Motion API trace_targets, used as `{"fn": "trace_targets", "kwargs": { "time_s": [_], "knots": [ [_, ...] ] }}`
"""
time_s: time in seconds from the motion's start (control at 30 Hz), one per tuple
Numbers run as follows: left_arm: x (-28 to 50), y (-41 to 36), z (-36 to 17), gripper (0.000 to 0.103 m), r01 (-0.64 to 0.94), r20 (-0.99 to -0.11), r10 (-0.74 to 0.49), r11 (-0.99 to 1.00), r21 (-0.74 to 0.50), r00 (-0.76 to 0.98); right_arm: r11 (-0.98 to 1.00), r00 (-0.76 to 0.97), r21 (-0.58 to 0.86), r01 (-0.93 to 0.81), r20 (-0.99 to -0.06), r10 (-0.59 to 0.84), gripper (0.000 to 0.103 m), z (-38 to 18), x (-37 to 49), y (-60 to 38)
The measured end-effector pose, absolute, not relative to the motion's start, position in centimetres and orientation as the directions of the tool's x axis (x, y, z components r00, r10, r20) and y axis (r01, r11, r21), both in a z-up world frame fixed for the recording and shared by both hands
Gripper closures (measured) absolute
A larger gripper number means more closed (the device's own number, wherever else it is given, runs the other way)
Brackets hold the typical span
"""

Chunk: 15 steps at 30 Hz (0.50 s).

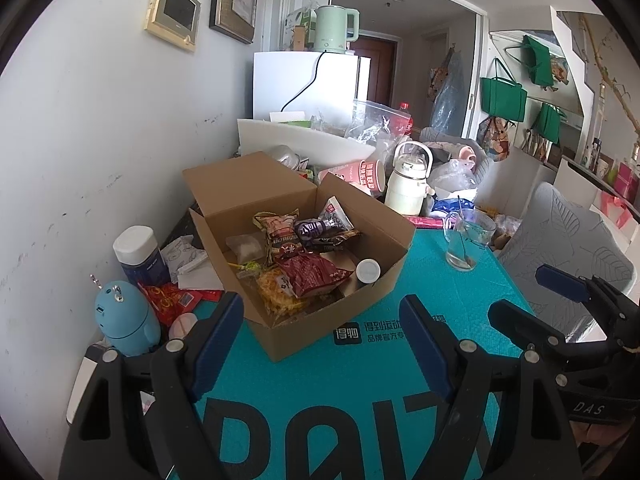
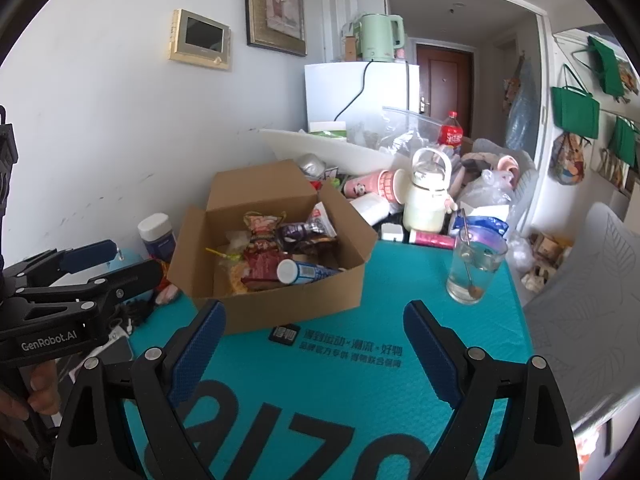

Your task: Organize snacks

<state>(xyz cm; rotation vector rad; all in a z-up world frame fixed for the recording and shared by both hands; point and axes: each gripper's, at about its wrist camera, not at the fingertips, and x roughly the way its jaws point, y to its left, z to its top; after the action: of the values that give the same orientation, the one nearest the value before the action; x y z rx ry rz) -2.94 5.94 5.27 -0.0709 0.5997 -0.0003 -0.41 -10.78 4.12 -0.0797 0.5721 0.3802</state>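
Observation:
An open cardboard box point(image 1: 384, 236) point(image 2: 320, 300) sits on a teal mat point(image 1: 320, 392) point(image 2: 340, 380). It holds several snack packets: a red one point(image 1: 310, 276), a brown one point(image 1: 280, 236), a purple one point(image 1: 316, 230) and a white-capped bottle point(image 1: 368, 271) point(image 2: 298, 271). My left gripper point(image 1: 322, 316) is open and empty in front of the box. My right gripper point(image 2: 314, 320) is open and empty, also just short of the box. The right gripper shows at the right of the left wrist view point(image 1: 532, 296); the left gripper shows at the left of the right wrist view point(image 2: 120, 260).
A glass with a spoon point(image 1: 466, 242) point(image 2: 474, 268) stands right of the box. A cream jug point(image 1: 408, 184), pink cups point(image 1: 370, 174) and bags crowd the back. A white-lidded jar point(image 1: 138, 254) and a blue device point(image 1: 126, 320) stand by the left wall. A grey chair point(image 1: 568, 256) is at right.

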Motion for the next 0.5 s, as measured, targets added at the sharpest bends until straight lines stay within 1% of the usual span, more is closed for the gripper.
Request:
{"fn": "trace_targets", "kwargs": {
  "time_s": [0.5],
  "knots": [
    [-3.19,5.43,5.22,0.023,-0.013,-0.575,-0.020,0.998,-0.054,0.818,0.927,0.769,0.032,-0.374,-0.548,0.329,0.012,3.89,-0.70,-10.95]
  ]
}}
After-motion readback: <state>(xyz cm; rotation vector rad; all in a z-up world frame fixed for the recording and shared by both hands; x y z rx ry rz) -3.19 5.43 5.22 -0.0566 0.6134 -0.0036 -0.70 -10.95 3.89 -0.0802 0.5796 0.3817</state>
